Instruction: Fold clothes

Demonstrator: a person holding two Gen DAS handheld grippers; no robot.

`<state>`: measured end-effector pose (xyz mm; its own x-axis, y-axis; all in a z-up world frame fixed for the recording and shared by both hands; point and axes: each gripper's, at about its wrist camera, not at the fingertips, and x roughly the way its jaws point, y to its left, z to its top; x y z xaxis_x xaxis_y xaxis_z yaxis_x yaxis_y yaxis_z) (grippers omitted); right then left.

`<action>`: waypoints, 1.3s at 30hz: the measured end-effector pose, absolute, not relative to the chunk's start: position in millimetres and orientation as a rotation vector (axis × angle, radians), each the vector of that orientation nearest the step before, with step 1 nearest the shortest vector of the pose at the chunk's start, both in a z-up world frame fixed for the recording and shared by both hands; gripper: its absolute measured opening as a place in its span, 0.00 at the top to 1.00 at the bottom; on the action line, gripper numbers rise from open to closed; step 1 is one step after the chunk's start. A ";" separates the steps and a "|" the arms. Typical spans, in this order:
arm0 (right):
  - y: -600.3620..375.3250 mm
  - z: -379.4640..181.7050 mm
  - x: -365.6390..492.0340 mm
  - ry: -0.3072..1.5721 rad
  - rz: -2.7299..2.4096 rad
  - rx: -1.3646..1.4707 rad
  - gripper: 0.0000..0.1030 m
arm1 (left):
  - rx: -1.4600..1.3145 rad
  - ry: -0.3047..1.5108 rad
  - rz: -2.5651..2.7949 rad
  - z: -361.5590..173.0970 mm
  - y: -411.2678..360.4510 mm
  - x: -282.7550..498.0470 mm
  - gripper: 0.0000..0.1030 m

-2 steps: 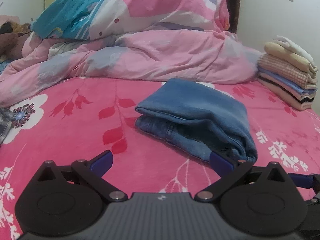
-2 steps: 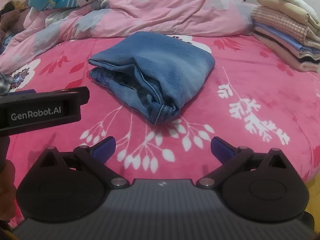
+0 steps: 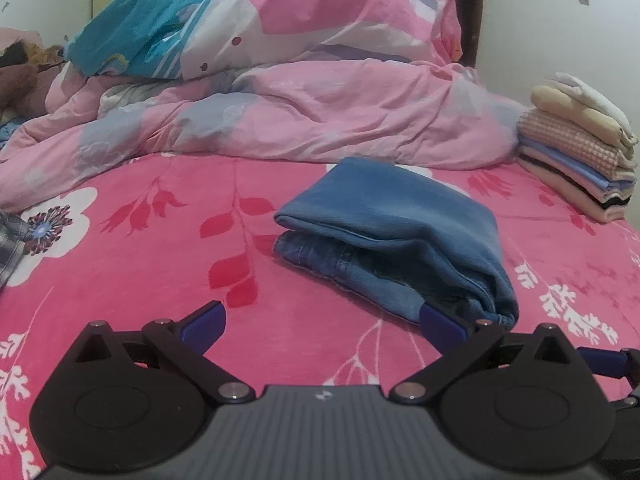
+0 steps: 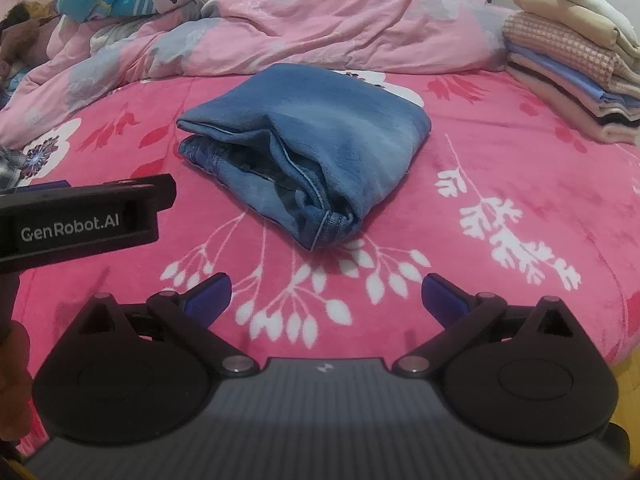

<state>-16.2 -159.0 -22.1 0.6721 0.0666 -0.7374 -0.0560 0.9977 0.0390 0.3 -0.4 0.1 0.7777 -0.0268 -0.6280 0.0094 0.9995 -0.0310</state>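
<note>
Two grippers hung open above the pink floral bedspread (image 4: 520, 168), and nothing had visibly changed from the instant before: the folded jeans (image 4: 312, 148) lay at the centre of the right wrist view exactly as they had, a compact blue bundle with its hem end toward me. I judged that fold finished, with the bundle ready to join the stack of folded clothes (image 3: 580, 152) at the right edge of the left wrist view. My right gripper (image 4: 326, 296) stood with jaws spread as wide as they go, empty, hanging short of the jeans over the white leaf print. My left gripper (image 3: 322, 322) was just as wide and held nothing; its right pad sat against the near corner of the jeans in the picture, though I could not tell whether it touched. A crumpled pink duvet (image 3: 300, 120) filled the upper half of both frames
</note>
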 end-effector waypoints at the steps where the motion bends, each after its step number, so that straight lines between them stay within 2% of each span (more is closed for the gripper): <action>1: -159.1 -21.4 -16.3 0.839 0.067 0.009 0.01 | -0.030 0.678 -0.023 0.1 -0.6 0.4 0.00; 17: -168.4 -18.0 -13.9 0.791 0.027 0.037 0.01 | -0.085 0.693 -0.005 0.9 23.7 2.4 0.00; 39: -168.0 -20.8 -8.5 0.813 0.030 0.038 0.01 | -0.053 0.668 0.018 0.3 14.6 5.3 0.00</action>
<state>-8.5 -168.0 -20.8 0.6869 0.0414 -0.7256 -0.0118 0.9989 0.0458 5.3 14.6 0.3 0.7847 0.0000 -0.6199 -0.0340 0.9985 -0.0430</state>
